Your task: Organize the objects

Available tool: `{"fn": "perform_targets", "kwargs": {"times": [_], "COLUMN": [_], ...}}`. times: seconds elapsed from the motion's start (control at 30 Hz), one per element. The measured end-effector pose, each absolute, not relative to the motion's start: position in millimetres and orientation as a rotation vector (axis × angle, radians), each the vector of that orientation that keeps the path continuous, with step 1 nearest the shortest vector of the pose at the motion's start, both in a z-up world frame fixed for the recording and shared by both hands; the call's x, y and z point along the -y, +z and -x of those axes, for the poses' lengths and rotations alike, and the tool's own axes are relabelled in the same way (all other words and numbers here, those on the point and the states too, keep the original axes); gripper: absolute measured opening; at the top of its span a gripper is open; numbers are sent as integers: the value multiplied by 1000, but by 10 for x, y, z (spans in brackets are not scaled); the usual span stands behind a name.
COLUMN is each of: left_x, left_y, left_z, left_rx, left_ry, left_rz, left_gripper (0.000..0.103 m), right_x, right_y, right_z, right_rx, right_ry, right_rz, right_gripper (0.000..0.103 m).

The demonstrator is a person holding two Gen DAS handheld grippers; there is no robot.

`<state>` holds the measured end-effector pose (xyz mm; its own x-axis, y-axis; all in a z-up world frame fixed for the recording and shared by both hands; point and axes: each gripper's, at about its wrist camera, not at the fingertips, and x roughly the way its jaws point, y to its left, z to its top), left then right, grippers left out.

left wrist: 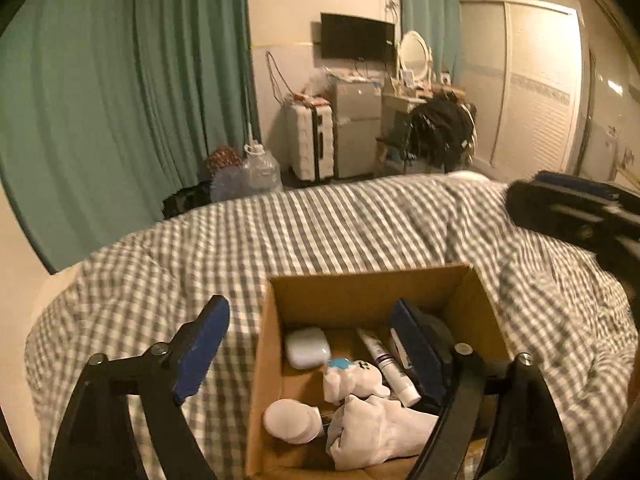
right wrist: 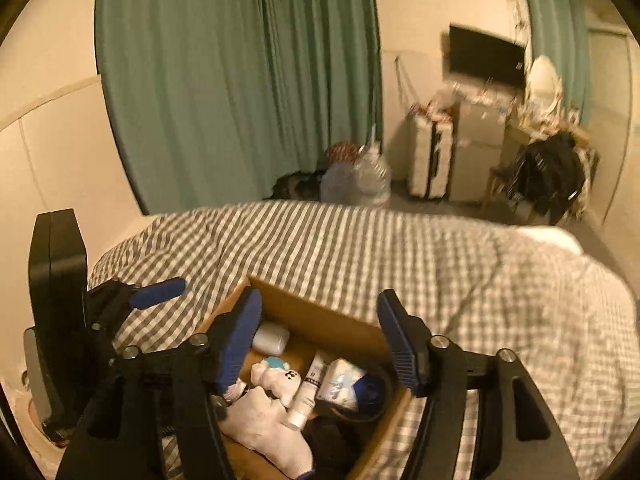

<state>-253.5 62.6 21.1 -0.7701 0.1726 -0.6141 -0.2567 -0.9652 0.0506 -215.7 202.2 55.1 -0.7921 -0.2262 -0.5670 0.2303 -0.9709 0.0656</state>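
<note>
Both grippers hang over an open cardboard box (left wrist: 360, 292) that sits on a checked duvet (left wrist: 280, 232). The left gripper (left wrist: 308, 348) has its blue-padded fingers spread wide and empty, one finger outside the box's left wall, the other over its inside. The right gripper (right wrist: 320, 340) is likewise spread and holds nothing, its fingers above the box's contents. In the box lie a white sock (left wrist: 376, 432), a small white figurine with a blue cap (left wrist: 352, 376), a white tube (left wrist: 386, 360), a white earbud case (left wrist: 307, 347), a round white lid (left wrist: 290, 420) and, in the right wrist view, a tissue pack (right wrist: 342, 382). Beyond the bed stand a water jug (left wrist: 260, 170), a white suitcase (left wrist: 310, 140), a small fridge (left wrist: 358, 128), a wall TV (left wrist: 357, 37) and green curtains (left wrist: 120, 100).
</note>
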Motion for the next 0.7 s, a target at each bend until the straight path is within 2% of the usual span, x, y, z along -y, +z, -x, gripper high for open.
{"fn": "perform_targets", "kwargs": {"times": [0.17, 0.27, 0.33, 0.43, 0.7], "left_x": [-470, -398, -358, -326, -229], "left_y": [583, 737, 804, 837, 707], "left_z": [2254, 2109, 2003, 1852, 1478], "left_rx": [-178, -178, -183, -194, -146], "left_ry": [2846, 2880, 2904, 2931, 2981], "left_rz": [820, 765, 733, 689, 597], "left_gripper": [98, 100, 101, 102, 103], "right_x": [-2011, -2009, -2015, -2012, -2053], "right_y": [1036, 1268, 1366, 1418, 1137], "right_z": [1739, 1496, 1360, 1150, 837], "right_rx": [-73, -118, -146, -184, -202], "right_ry": [-2853, -2915, -2965, -3044, -3122], "right_rz": [-731, -641, -600, -547, -499], "right_gripper": [70, 81, 93, 99, 102]}}
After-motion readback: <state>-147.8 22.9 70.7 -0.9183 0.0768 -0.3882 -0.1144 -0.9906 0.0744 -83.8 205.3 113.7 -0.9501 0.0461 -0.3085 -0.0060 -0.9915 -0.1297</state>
